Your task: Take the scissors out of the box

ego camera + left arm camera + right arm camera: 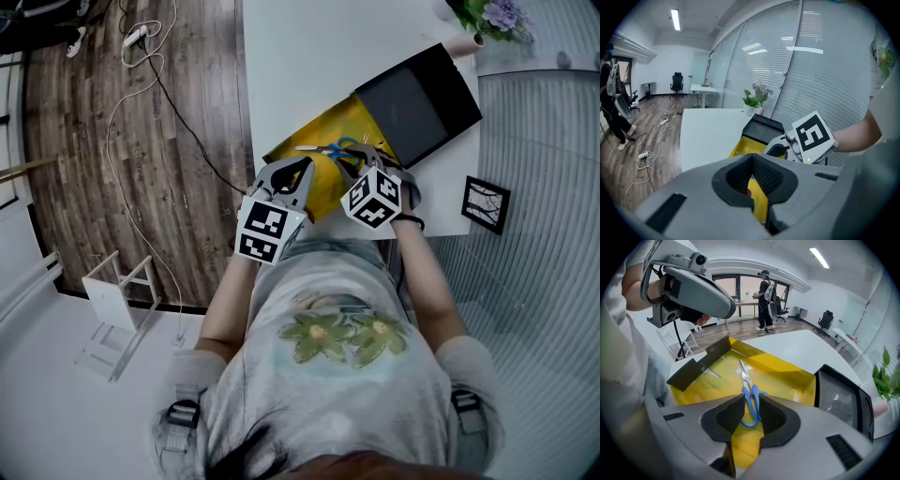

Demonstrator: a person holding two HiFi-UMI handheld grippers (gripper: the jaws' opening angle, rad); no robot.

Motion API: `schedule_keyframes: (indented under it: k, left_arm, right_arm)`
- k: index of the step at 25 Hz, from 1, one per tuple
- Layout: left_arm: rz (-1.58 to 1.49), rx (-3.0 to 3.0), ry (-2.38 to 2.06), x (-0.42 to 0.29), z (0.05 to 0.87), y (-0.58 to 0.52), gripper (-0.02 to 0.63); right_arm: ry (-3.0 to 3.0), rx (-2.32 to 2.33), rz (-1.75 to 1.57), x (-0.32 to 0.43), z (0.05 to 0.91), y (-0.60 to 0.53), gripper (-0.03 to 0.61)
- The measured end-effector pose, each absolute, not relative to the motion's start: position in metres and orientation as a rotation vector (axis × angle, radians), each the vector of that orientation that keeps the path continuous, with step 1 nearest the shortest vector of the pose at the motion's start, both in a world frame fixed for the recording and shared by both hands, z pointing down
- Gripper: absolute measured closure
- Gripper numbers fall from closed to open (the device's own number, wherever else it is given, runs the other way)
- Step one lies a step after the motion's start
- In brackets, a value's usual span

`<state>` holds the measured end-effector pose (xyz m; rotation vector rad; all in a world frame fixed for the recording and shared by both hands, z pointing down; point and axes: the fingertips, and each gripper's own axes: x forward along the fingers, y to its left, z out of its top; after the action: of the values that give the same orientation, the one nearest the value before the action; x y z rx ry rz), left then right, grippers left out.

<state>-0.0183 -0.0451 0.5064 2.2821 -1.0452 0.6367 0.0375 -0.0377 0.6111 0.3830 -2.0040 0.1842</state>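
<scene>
- In the right gripper view we saw the right gripper with its jaws a narrow gap apart. The blue handles of the scissors lay in that gap, and we could not tell whether they touched.
- The scissors still lay on the floor of the yellow box, blades pointing to 12 o'clock.
- In the left gripper view we saw the left gripper with its tips together on nothing, and yellow showing behind them.
- Only the head view showed us both tools side by side at the box's near edge, and the black lid at the box's 2 o'clock.
- The box sat on a white table, with a potted plant at its far corner.
- A wooden floor with a trailing cable lay at 9 o'clock.
- In the right gripper view we saw a person standing far behind the table.
</scene>
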Motion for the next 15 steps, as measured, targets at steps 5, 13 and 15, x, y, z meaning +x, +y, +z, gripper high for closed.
schedule_keyframes:
  k: [5,13,15]
  left_arm:
    - [0.641,2.274,-1.043,-0.02,0.509,-0.044,0.607]
    - [0.645,2.265,-1.044,-0.021,0.512,-0.046,0.607]
    - [0.645,2.265,-1.045,-0.021,0.513,-0.046,0.607]
  right_arm:
    - [-1.992,0.369,0.195,0.037,0.616,-0.037,0.503]
    - [-1.973,0.352,0.19,0.038,0.624,-0.039,0.503]
    - [-1.966,0.347,0.191,0.038,0.626,-0.038,0.503]
